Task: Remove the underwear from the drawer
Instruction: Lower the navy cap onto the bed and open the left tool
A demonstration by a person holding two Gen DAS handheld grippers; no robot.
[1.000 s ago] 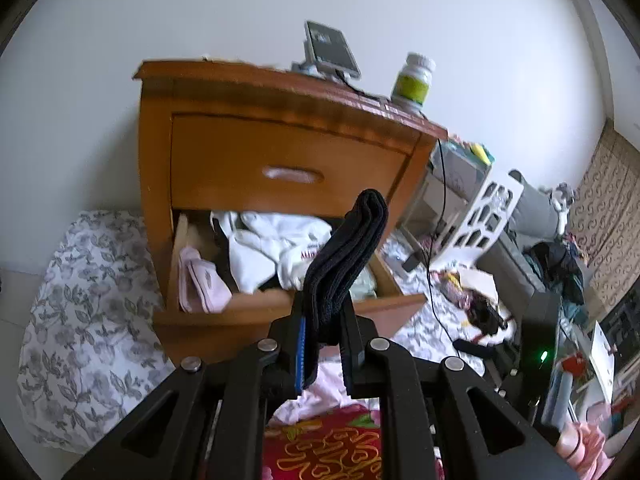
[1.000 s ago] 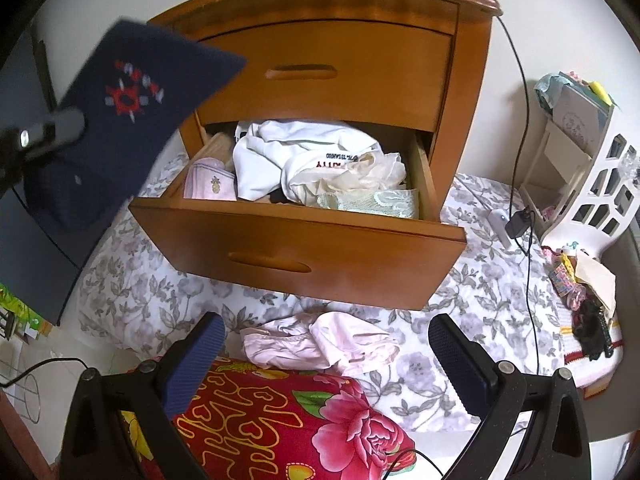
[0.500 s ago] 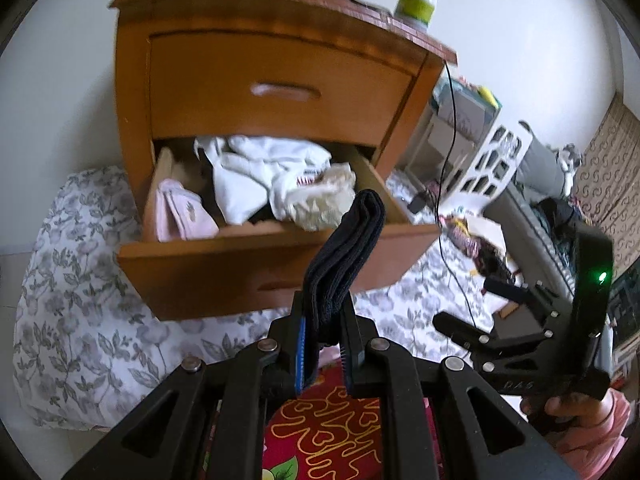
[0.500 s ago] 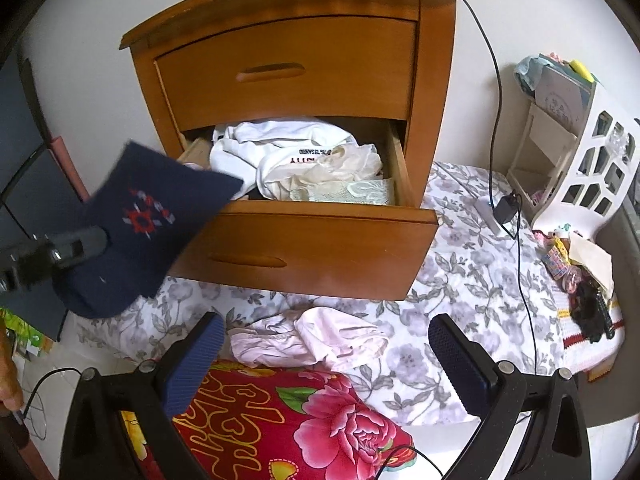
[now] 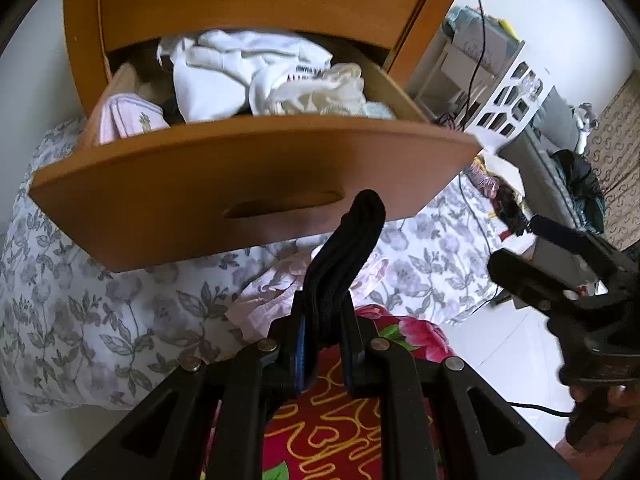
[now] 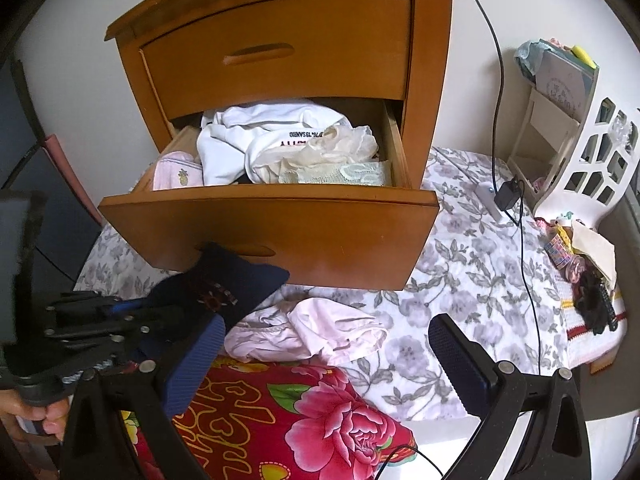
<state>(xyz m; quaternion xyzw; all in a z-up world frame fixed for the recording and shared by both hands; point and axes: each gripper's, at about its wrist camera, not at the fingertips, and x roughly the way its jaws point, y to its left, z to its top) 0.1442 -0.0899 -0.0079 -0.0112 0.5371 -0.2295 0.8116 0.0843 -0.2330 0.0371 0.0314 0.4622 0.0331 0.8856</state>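
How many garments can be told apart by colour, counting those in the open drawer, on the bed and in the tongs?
White: 1, white garment in the drawer
Cream: 1, cream lace piece in the drawer
Pale green: 1, green lace piece in the drawer
Pink: 2, folded pink item in the drawer, pink underwear on the bed
Navy: 1, navy underwear in the left tongs
Total: 6

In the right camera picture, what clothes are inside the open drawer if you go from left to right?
Folded pink cloth with a small pineapple print → bunched white garment with printed letters → crumpled cream lacy piece.
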